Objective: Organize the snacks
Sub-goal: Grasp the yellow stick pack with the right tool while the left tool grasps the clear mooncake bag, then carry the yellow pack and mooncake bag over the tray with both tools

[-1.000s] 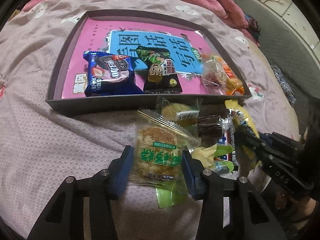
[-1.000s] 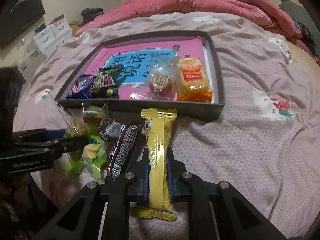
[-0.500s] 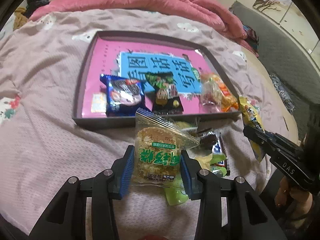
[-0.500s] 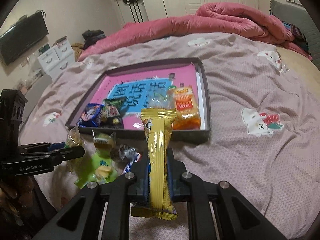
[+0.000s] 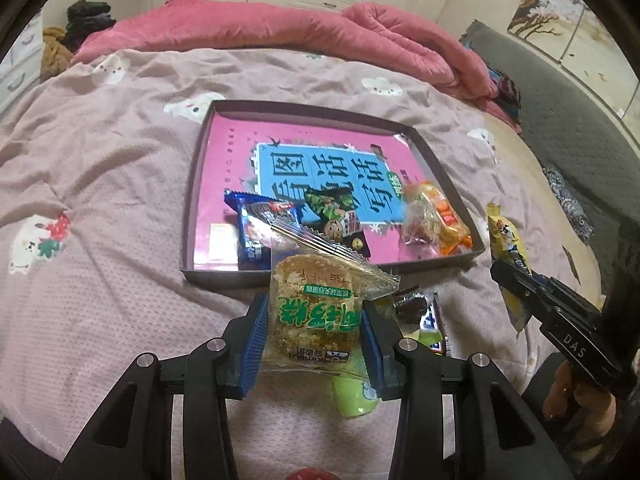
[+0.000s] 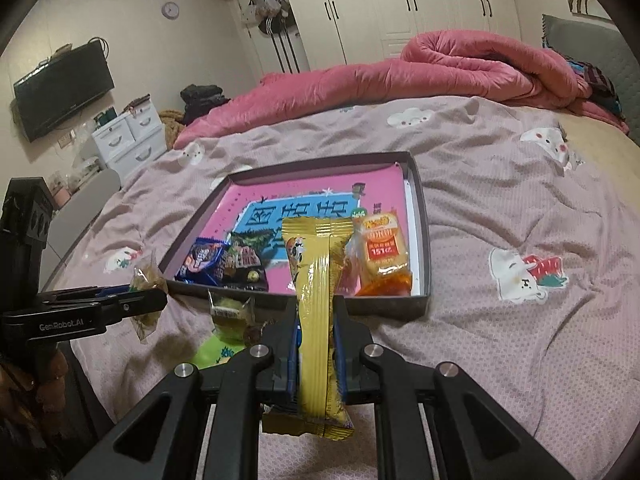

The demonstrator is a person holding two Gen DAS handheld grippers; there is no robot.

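My left gripper (image 5: 314, 312) is shut on a clear rice-cake packet with green lettering (image 5: 316, 304), held above the bed in front of the tray. My right gripper (image 6: 316, 320) is shut on a long yellow snack bar (image 6: 316, 300), also lifted, and shows at the right of the left wrist view (image 5: 516, 280). The dark shallow tray (image 5: 224, 276) with a pink and blue book as its floor holds a blue Oreo pack (image 5: 256, 228), a dark green-black packet (image 5: 336, 220) and orange-wrapped snacks (image 5: 436, 220).
Several loose snacks lie on the bedspread just before the tray: a green packet (image 5: 352, 392), a dark chocolate piece (image 5: 408, 304) and a small cake packet (image 6: 230, 312). A pink quilt (image 5: 280, 28) is heaped at the far side. Drawers (image 6: 128, 140) stand beside the bed.
Both grippers have risen and pulled back from the bed, each lifting its snack clear of the loose pile. The tray looks smaller and farther away.
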